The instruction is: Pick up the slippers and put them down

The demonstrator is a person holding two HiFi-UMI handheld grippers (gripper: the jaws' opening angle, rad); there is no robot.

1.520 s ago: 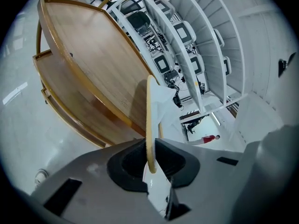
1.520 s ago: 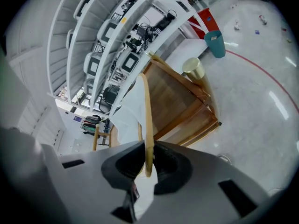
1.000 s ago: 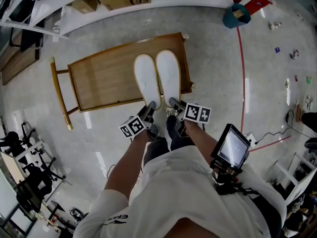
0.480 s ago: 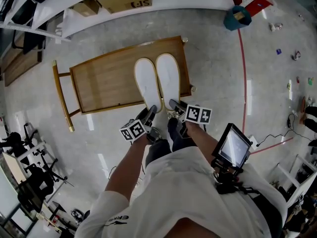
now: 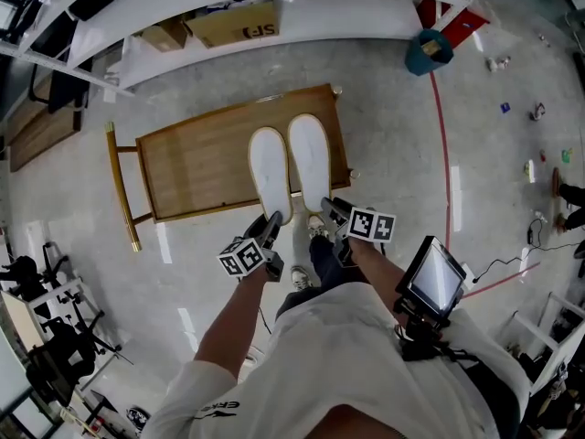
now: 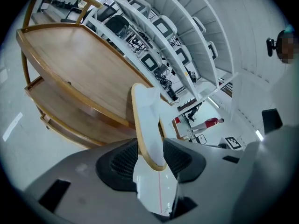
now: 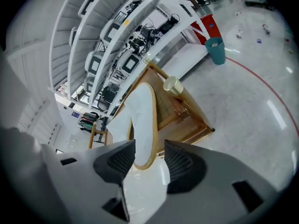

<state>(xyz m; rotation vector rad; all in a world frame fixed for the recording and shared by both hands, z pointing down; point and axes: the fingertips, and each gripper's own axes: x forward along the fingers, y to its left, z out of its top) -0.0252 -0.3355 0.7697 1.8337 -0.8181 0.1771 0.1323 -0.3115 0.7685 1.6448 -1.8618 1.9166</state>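
Note:
Two white slippers with tan rims lie side by side on the wooden cart (image 5: 196,165), toes pointing away from me. The left slipper (image 5: 269,167) has its heel between the jaws of my left gripper (image 5: 272,219). In the left gripper view that slipper (image 6: 148,118) hangs over the cart's edge, and the left gripper (image 6: 152,159) is open around it. The right slipper (image 5: 310,158) ends at my right gripper (image 5: 327,206). In the right gripper view its heel (image 7: 142,122) sits loosely inside the open right gripper (image 7: 149,160).
The cart has a lower shelf (image 6: 56,101) and a yellow push handle (image 5: 121,186) on its left. Cardboard boxes (image 5: 239,21) sit under a white rack at the back. A teal bin (image 5: 430,51) and a red floor line (image 5: 446,154) are to the right. A tablet (image 5: 431,280) hangs at the person's waist.
The head view has shifted a little, so the cart sits lower in the frame. Both grippers stay at the slippers' heels, and the slippers lie where they were on the cart.

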